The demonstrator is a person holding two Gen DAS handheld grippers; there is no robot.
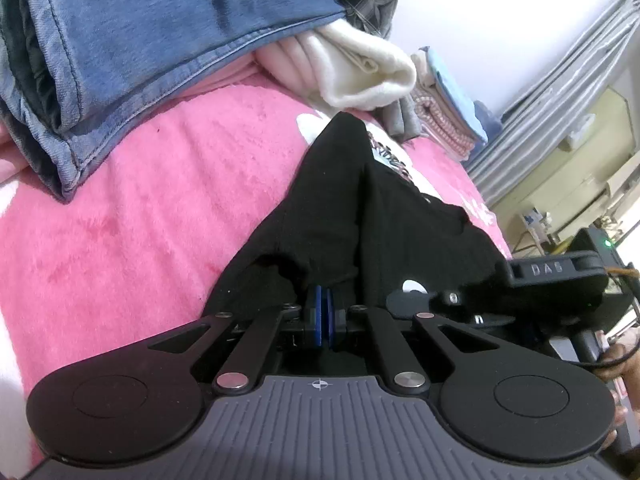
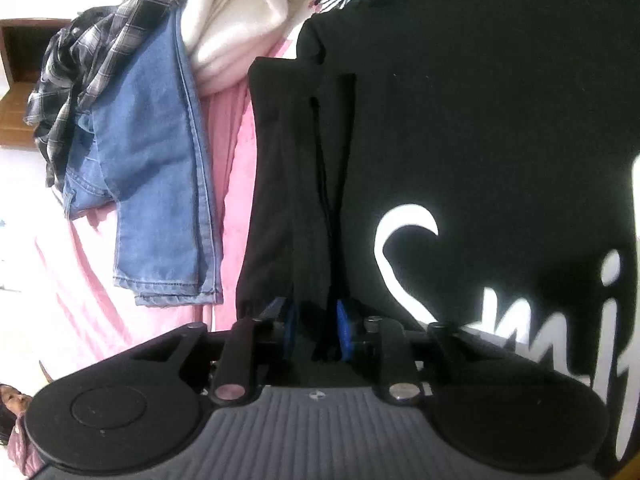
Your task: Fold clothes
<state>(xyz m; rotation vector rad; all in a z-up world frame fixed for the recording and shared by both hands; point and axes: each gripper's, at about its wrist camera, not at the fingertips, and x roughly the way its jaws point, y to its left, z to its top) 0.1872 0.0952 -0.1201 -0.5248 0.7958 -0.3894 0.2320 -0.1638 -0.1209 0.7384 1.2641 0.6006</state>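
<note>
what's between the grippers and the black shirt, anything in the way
Nothing visible. The left gripper is pinched shut on a fold of the black shirt, and the right gripper has the fabric bunched between its blue pads.

place: home bedroom | cues: pink fleece blanket, clothes pile, curtain

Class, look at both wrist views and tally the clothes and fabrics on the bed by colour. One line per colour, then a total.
Black: 1, the black T-shirt held by both grippers
Blue: 1, the jeans
Cream: 1, the fleece garment
Dark plaid: 1, the checked shirt
Pink: 1, the blanket underneath
Total: 5
</note>
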